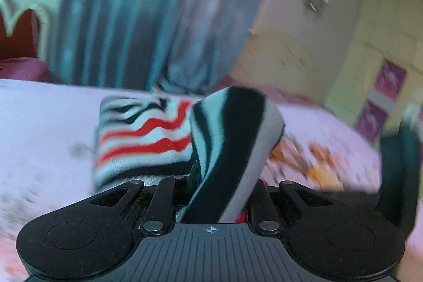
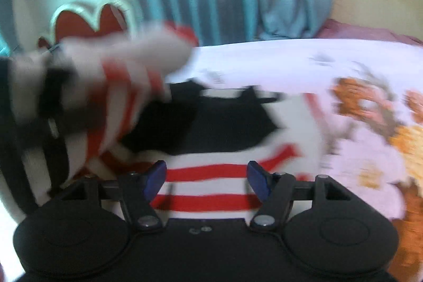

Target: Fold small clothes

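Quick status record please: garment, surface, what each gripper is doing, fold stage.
garment: striped top, white with red and black stripes and a black patch
surface: floral bedsheet
left gripper: jaws shut on a lifted flap of the striped top
right gripper: jaws open above the striped top, gripping nothing
fold stage: flap raised, not yet laid down
background: blue curtain

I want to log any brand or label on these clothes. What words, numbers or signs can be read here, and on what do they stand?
No readable text in either view.
Striped red, white and black garment: no label shows.
Grey gripper body: small crosshair mark, no words.
Floral pink bedsheet: blurred print, no lettering.
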{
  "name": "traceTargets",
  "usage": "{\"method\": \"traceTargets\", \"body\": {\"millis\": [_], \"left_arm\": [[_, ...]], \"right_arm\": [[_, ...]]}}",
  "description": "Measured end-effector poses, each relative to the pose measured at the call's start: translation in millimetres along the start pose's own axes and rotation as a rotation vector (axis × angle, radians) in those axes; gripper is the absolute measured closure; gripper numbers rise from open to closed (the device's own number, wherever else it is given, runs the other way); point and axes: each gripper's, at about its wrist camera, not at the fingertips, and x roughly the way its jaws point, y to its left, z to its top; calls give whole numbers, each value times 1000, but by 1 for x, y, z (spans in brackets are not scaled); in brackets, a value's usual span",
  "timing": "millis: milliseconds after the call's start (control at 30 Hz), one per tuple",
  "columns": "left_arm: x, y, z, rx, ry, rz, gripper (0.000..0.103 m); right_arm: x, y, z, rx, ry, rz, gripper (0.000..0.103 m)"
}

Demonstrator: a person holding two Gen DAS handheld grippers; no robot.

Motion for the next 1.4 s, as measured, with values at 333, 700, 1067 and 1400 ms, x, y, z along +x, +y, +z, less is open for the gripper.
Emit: {"method": "traceTargets", "body": {"millis": [333, 700, 1067, 1400], "left_arm": [[-8, -58, -36, 208, 115, 4, 52], [-99, -59, -30, 139, 46, -67, 44], [-81, 36, -12, -21, 33, 204, 44], [-23, 17, -16, -32, 70, 138, 44]], "right_arm": [[-37, -87, -7, 193, -28, -41, 33], [-1, -67, 7, 268, 97, 222, 31], [27, -45, -4, 244, 178, 254, 79], [-23, -55, 23, 10, 1, 58, 81]]}}
